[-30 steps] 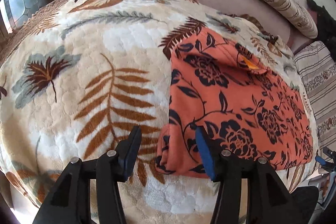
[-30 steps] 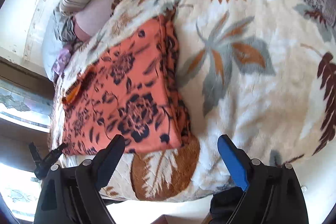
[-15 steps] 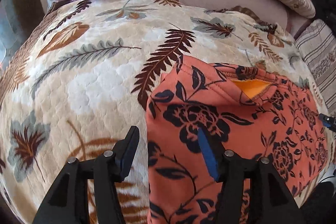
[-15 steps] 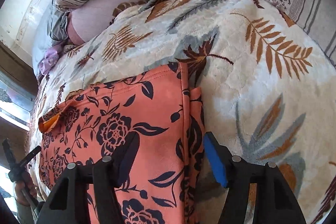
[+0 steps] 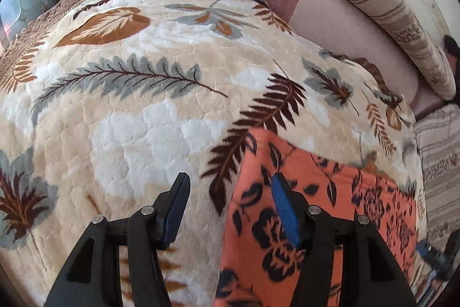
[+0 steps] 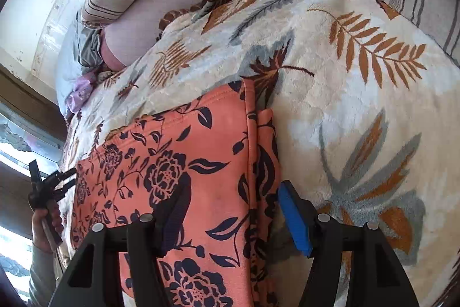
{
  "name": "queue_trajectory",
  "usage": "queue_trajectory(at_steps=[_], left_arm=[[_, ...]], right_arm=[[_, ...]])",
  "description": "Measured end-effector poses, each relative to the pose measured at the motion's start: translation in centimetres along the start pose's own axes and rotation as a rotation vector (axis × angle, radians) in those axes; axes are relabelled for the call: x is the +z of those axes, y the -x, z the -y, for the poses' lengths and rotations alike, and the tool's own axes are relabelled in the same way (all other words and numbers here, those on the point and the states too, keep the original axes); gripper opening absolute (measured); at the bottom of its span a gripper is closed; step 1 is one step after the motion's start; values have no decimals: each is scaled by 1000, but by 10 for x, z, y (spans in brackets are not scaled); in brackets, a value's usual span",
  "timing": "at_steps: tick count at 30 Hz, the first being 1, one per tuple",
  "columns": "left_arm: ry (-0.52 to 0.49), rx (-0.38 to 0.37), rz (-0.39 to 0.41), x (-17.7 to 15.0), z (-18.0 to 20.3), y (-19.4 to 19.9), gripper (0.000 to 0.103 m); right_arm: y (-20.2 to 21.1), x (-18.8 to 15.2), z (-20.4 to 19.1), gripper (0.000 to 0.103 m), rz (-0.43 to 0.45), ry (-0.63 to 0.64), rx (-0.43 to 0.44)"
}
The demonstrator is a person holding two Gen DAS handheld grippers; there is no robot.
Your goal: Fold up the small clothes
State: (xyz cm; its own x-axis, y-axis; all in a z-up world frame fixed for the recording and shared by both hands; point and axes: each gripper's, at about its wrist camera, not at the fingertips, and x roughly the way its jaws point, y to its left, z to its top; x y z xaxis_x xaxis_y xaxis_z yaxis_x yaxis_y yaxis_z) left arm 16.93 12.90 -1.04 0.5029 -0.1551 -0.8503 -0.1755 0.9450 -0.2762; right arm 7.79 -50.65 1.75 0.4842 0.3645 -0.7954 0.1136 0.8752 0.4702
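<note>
My left claw (image 5: 230,209) half open over the left edge of the orange cloth (image 5: 316,220), my right claw (image 6: 233,215) just narrowed, half open over its right edge, both holding nothing, on the bed (image 5: 129,120)

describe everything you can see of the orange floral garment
The orange floral garment is soft knit-looking fabric printed with dark navy roses and leaves. It lies folded flat on the leaf-patterned blanket, layered edges showing along one side. The right gripper straddles that edge, fingers open; nothing pinches it.
</note>
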Motion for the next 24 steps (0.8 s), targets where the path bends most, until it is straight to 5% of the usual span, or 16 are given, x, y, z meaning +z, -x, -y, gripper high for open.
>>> queue_trajectory(at_steps=[4,8,20,22,23,24], left_arm=[[-69,-35,-27,-45,0,25,60],[-128,-1,-82,-75,6,23,62],[-127,-49,-92,-119,0,42,65],[-123,-46,-90,-119,1,42,65],[-122,-42,-88,-119,1,43,65],[-123,-36,-88,-118,2,42,65]], right_arm=[[1,-10,-9,66,-19,49,-18],[-12,-16,-12,41,-67,84,-99],[25,-68,6,43,-119,-30,22],[27,-69,3,31,-114,-26,13],[28,-69,1,9,-117,-24,4],[31,-68,-1,6,-116,-20,0]])
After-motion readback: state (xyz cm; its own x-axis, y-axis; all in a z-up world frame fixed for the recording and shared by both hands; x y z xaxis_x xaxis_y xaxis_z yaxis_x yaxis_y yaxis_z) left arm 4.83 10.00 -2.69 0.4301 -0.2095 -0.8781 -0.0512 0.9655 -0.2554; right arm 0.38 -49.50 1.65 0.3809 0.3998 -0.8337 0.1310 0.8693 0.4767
